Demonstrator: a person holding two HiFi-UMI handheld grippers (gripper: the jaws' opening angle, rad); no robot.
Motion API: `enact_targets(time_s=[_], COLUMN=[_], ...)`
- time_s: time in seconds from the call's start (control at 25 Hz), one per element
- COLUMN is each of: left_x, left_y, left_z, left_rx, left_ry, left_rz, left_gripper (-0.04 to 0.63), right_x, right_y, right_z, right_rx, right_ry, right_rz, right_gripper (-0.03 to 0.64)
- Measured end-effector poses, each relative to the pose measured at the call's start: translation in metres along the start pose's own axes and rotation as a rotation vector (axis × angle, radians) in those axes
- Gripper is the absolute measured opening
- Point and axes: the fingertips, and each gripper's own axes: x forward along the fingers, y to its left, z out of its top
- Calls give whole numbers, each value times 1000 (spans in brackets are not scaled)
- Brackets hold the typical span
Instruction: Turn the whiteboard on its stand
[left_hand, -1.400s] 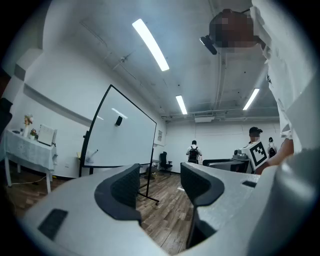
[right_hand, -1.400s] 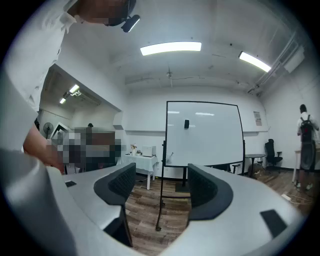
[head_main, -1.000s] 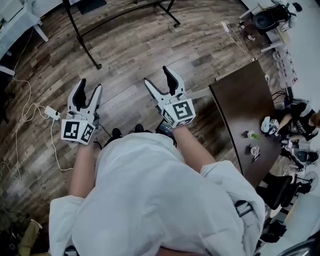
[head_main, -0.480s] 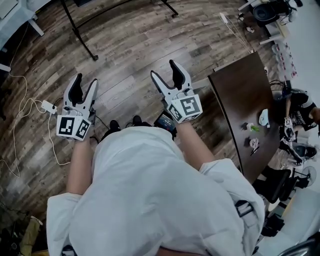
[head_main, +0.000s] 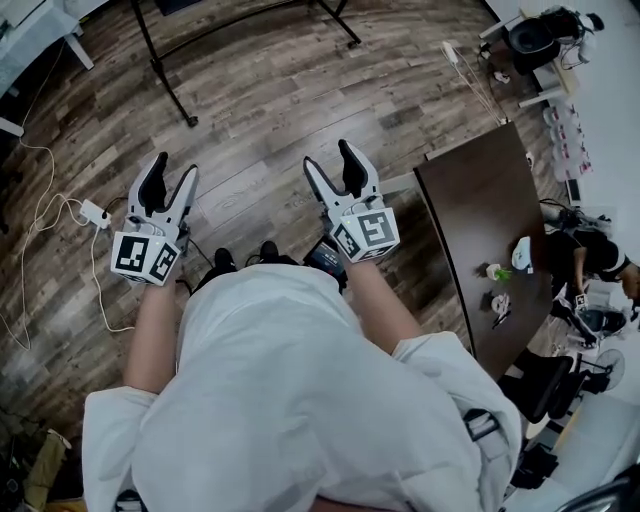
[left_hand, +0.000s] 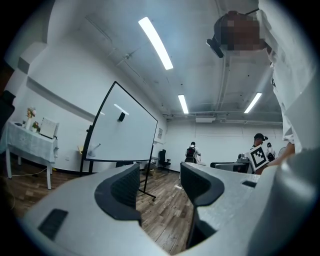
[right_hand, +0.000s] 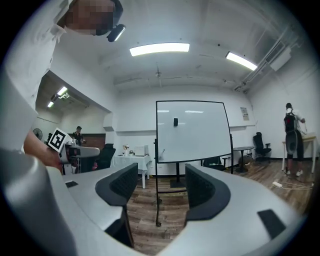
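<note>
Head view: the left hand-held gripper (head_main: 170, 175), white-bodied with black pads and a square-marker cube, is held over the brown wood-plank floor (head_main: 270, 90) with its jaws spread and nothing in them. The right hand-held gripper (head_main: 332, 165), of the same build, is held beside it, also empty. The black metal tube stand (head_main: 166, 70) rests its feet on the floor toward the far edge of what is visible, well apart from both grippers; the board itself lies outside this view. A dark brown rectangular bench (head_main: 470, 230) stands to the right of the right hand-held gripper, with a few small items near its right edge. A white cable with a power strip (head_main: 97, 212) lies on the floor to the left. Left gripper view: the jaws stand apart, released, with only floor and distant room in the gap. The large white rectangular black-framed whiteboard (left_hand: 122, 127) stands on the floor left of the gap, seen at an angle, well apart. A white-clothed table (left_hand: 30, 142) sits against the wall further left. Right gripper view: the jaws are apart and closing, with nothing between them. The whiteboard (right_hand: 192, 131) faces this camera squarely, upright, and one post of its stand (right_hand: 158, 200) is seen through the gap.
</note>
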Motion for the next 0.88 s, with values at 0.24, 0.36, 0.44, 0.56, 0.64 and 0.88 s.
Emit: enact_targets(time_s=[0.24, 0.36, 0.44, 0.56, 0.64, 0.88], left_x=[3, 4, 5, 9, 12, 23], left_y=[0, 0, 0, 0, -1, -9], left_z=[0, -1, -2, -3, -4, -7], left_rx=[3, -2, -4, -7, -12, -7], left_ry=[2, 9, 10, 12, 12, 19], left_rz=[2, 5, 7, 10, 13, 18], left_gripper=[239, 241, 239, 241, 239, 239], right_x=[1, 1, 1, 1, 0, -2], right_y=[1, -2, -7, -18, -24, -38], right_z=[-4, -4, -3, -3, -5, -8], right_rx=[-13, -14, -19, -16, -14, -10], right_ry=[12, 10, 9, 10, 15, 10], right_rz=[18, 21, 17, 4, -3, -1], right_gripper=[291, 288, 285, 279, 275, 270])
